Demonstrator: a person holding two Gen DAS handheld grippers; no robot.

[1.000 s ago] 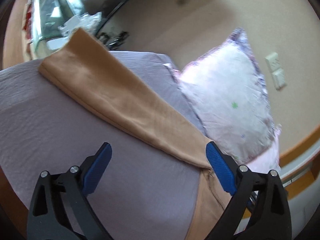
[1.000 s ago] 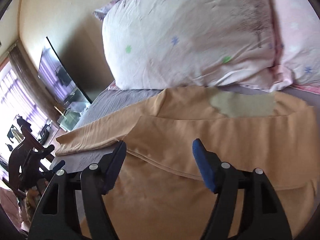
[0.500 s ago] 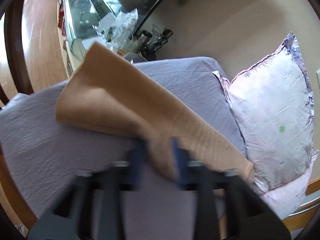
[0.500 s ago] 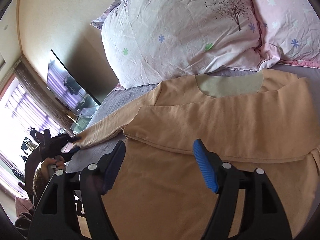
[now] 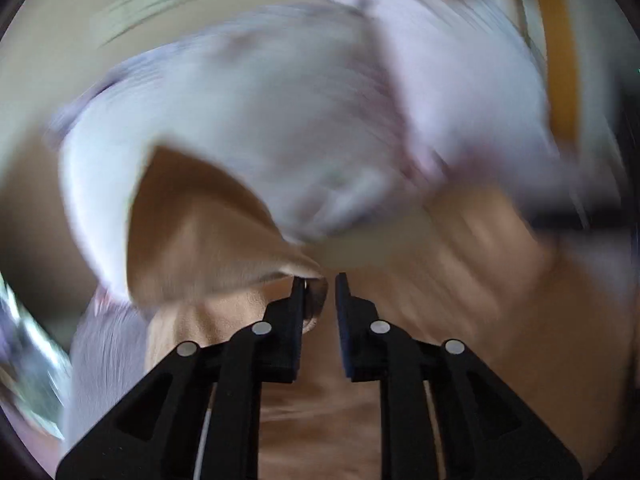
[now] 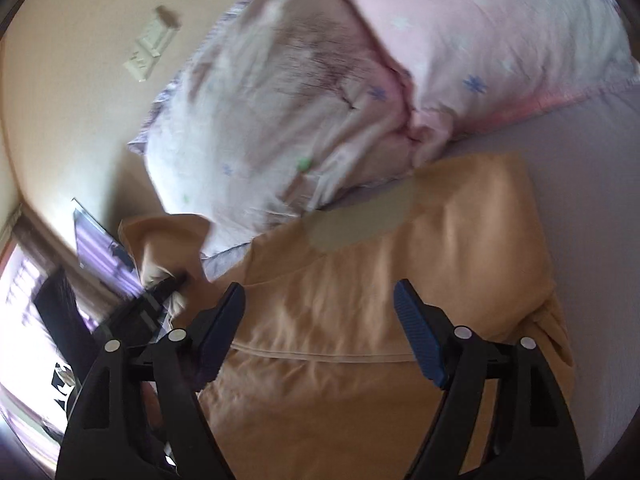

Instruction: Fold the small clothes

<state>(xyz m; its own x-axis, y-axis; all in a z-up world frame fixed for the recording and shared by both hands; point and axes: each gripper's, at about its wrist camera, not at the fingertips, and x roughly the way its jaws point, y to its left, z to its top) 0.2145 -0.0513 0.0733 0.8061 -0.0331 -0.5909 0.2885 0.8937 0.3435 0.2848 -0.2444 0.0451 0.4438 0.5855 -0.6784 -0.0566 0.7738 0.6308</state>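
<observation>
A tan long-sleeved shirt [image 6: 380, 288] lies on the lilac bedsheet [image 6: 592, 184], one sleeve folded across its body. My left gripper [image 5: 318, 280] is shut on the other tan sleeve [image 5: 192, 232] and holds it lifted above the shirt; the left wrist view is blurred by motion. The same lifted sleeve [image 6: 160, 248] and left gripper show at the left of the right wrist view. My right gripper [image 6: 320, 300] is open and empty, hovering over the shirt's body.
Two pillows, one white [image 6: 272, 120] and one pink [image 6: 500, 32], lie against the beige wall beyond the shirt's collar. A wall switch [image 6: 148, 52] is above them. A dark TV [image 6: 96, 248] and a bright window [image 6: 20, 320] are at the left.
My left gripper closed on the sleeve and swung it up and over towards the shirt's body and pillows. My right gripper stayed open and shifted slightly over the shirt.
</observation>
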